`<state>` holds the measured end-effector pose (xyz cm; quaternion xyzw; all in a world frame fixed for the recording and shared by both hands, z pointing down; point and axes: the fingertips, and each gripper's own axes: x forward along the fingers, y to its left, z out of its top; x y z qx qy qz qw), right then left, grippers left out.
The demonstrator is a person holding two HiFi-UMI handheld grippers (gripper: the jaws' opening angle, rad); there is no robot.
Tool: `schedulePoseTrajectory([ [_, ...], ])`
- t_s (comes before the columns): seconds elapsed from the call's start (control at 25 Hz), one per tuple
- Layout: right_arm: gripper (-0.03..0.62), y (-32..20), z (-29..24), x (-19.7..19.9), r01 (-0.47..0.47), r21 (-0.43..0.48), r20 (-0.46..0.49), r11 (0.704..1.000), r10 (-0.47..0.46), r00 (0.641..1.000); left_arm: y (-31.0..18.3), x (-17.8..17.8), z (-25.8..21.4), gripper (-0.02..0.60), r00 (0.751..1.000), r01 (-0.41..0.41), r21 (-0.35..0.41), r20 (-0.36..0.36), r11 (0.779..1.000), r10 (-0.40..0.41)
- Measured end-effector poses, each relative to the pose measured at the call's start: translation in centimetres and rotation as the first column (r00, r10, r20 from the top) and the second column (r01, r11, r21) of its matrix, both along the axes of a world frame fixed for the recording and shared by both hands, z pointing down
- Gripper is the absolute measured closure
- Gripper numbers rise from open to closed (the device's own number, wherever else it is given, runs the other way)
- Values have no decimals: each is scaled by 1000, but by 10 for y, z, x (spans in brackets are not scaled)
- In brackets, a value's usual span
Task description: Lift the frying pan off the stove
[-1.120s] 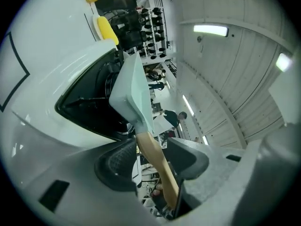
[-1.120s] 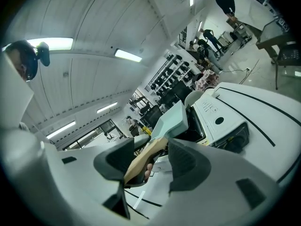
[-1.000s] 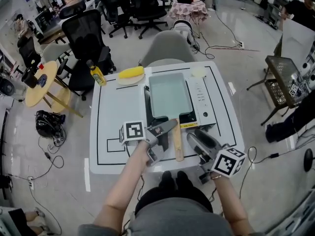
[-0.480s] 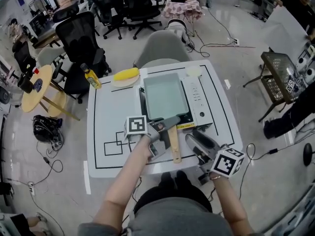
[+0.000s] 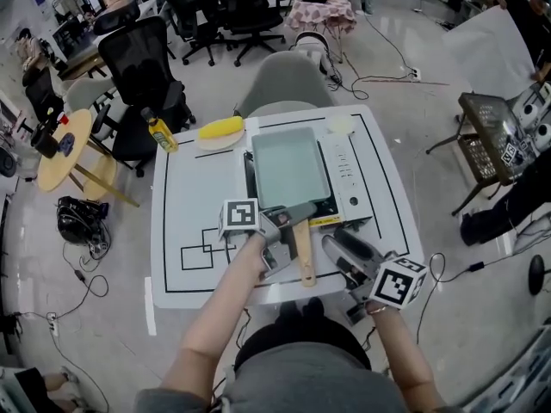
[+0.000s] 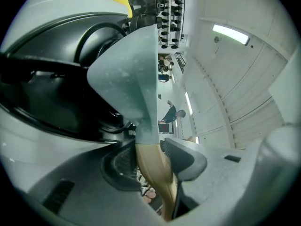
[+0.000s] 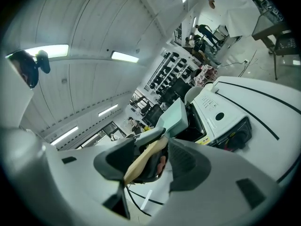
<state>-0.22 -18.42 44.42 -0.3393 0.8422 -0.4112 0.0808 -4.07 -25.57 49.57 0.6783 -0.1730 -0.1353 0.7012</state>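
At the table's (image 5: 185,205) seven o'clock, our left gripper (image 5: 290,235) has just been narrowing its jaws round the wooden handle (image 5: 304,258); the pads seem to press it. The frying pan (image 5: 289,169) sits on the stove (image 5: 346,175) at twelve. At five o'clock our right gripper (image 5: 336,249) gapes wide, empty

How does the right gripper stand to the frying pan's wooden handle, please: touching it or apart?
Apart. The head view shows a strip of bare white table between the right gripper and the wooden handle.
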Motion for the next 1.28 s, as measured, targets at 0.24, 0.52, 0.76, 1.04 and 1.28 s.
schedulePoseTrajectory([
  [0.24, 372, 2, 4, -15, 123, -69, 49, 990, -120, 992, 0, 0, 0, 426, 1000, 0, -11, -5, 1000, 0],
  [0.52, 365, 7, 2, -39, 321, -141, 174, 937, -295, 939, 2, 1, -3, 428, 1000, 0, -17, -19, 1000, -1],
  [0.76, 364, 9, 10, -54, 437, -192, 218, 879, -396, 892, 1, 1, -4, 428, 1000, 3, -6, -18, 1000, -3],
  [1.04, 370, 11, 12, -69, 532, -228, 306, 815, -459, 834, 1, 1, -5, 428, 999, 23, -7, -31, 1000, -23],
  [1.28, 393, 9, 18, -76, 566, -265, 332, 781, -477, 814, 2, 0, -3, 428, 999, 26, -13, -34, 1000, -27],
])
